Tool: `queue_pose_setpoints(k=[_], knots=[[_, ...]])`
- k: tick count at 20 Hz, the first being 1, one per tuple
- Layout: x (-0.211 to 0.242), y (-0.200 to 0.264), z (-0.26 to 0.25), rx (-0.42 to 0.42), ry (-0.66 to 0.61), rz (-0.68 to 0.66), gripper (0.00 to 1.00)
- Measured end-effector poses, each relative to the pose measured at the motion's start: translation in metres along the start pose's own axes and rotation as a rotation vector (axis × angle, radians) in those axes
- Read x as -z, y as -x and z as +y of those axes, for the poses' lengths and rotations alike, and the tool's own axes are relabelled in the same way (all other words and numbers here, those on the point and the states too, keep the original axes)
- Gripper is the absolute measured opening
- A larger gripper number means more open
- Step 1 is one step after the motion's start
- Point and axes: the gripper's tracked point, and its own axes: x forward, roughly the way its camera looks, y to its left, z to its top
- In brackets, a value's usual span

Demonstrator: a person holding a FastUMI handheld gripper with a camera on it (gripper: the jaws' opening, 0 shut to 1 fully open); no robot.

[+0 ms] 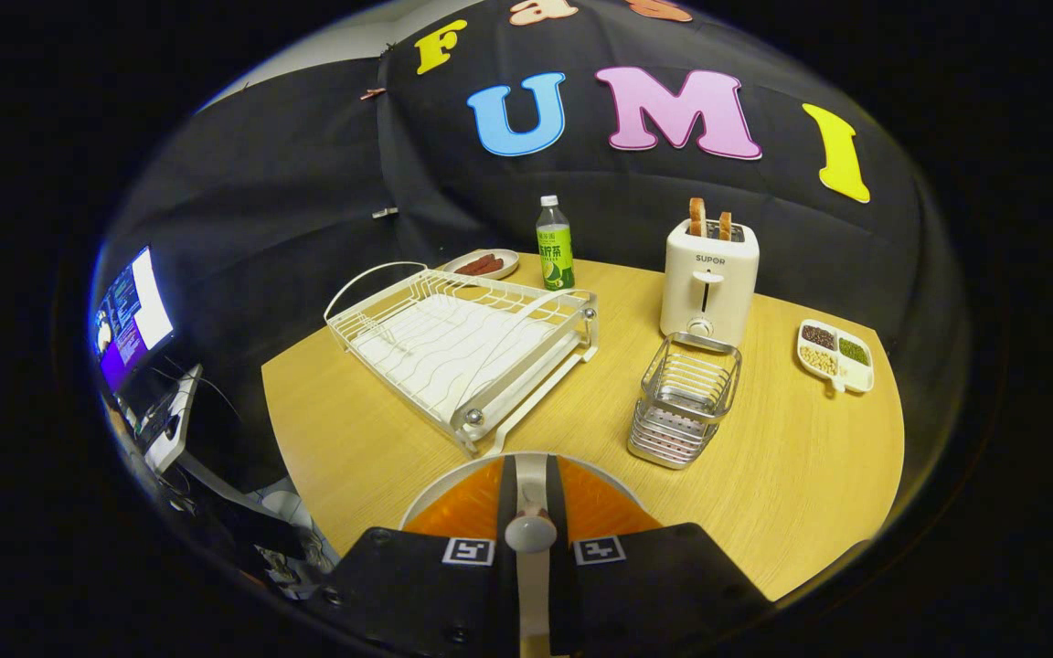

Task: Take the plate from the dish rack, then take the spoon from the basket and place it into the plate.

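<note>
Table: a round, pale wood-grain top (792, 475) against black cloth.
Dish rack (462, 343): white wire, its ribbed tray bare.
Basket (684, 399): shiny metal wire, square; contents cannot be told.
Plate (600, 507): orange, ribbed, white-rimmed, lying under the fingers.
Gripper (531, 512): fingers pressed together on the spoon (531, 530), held over the plate.
Toaster (707, 279): white, two slices upright.
Divided dish (835, 356): beans and seeds.

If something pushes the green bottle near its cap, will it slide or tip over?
The bottle is tall and narrow on a small base, so a high push would probably tip it. Being round, it could then roll. Its smooth wall may slip in a grip. The tongs are shut on the spoon, over the orange plate.
</note>
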Motion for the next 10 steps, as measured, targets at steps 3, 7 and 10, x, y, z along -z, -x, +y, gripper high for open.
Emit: queue_pose_setpoints(k=[3,7,10], knots=[[0.0143,0.0008,0.0015,-0.001,-0.016,0.043,0.18],[0.0140,-0.0007,0.0012,0.008,-0.035,0.055,0.20],[0.0089,0.0022,-0.0003,0.016,-0.076,0.048,0.65]])
